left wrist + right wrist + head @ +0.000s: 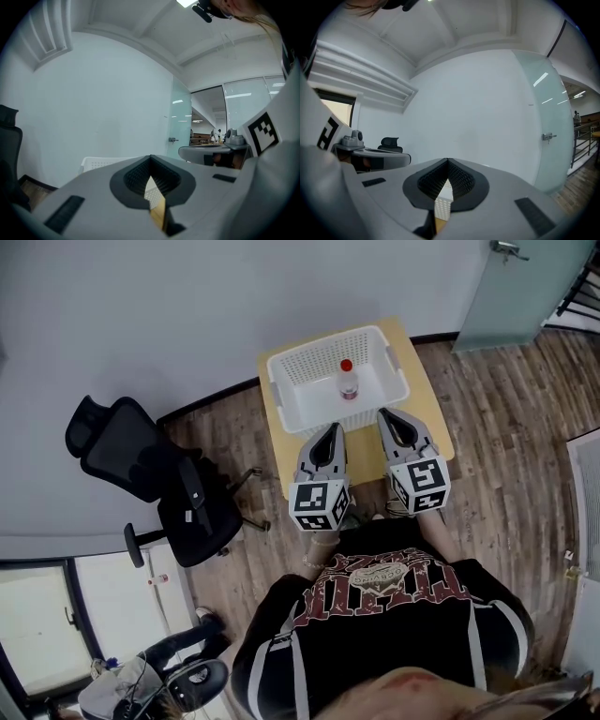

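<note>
A red-capped clear plastic bottle (347, 382) stands in a white perforated plastic basket (323, 341) at the far edge of the wooden tabletop (362, 454). The left tongs (332, 430) and right tongs (386, 417), both closed and empty, hover just beside the basket's near wall.

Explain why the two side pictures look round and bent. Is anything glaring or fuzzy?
Left gripper view: a wide-angle lens bows the walls inside a black ring; the close tongs look soft, and a ceiling lamp glares at the top. Right gripper view: same bending; the glass door shows bright streaks. Head view: even light, basket sharp.
</note>
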